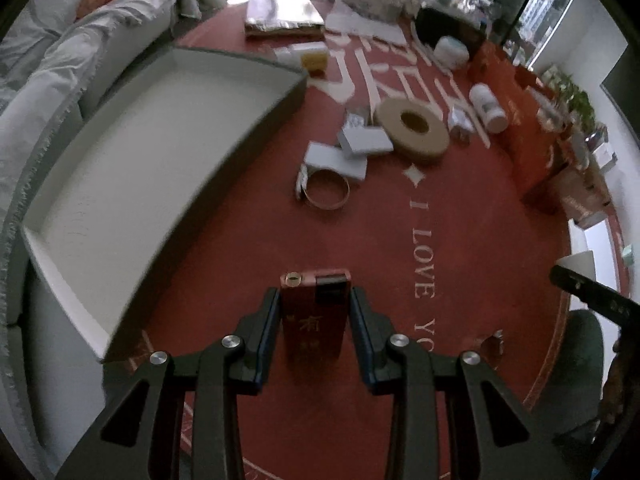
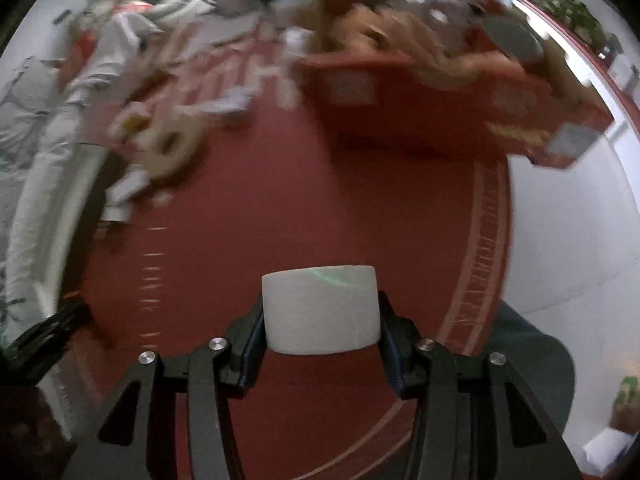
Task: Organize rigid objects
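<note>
Clamped between the left gripper's (image 1: 314, 308) fingers at bottom centre, a red lighter (image 1: 314, 312) has its long axis running away from the camera, nozzle end farthest, gold characters on its face. Behind it the red carpet (image 1: 460, 208) reads "I LOVE YO". A grey tray (image 1: 296, 84) fills the left. Right gripper (image 2: 320, 316) squeezes a white roll (image 2: 320, 312), its axis pointing up-frame.

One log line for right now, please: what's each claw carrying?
left claw: shut on red lighter | right claw: shut on white roll | white tray: nothing in it | right view: motion-blurred
</note>
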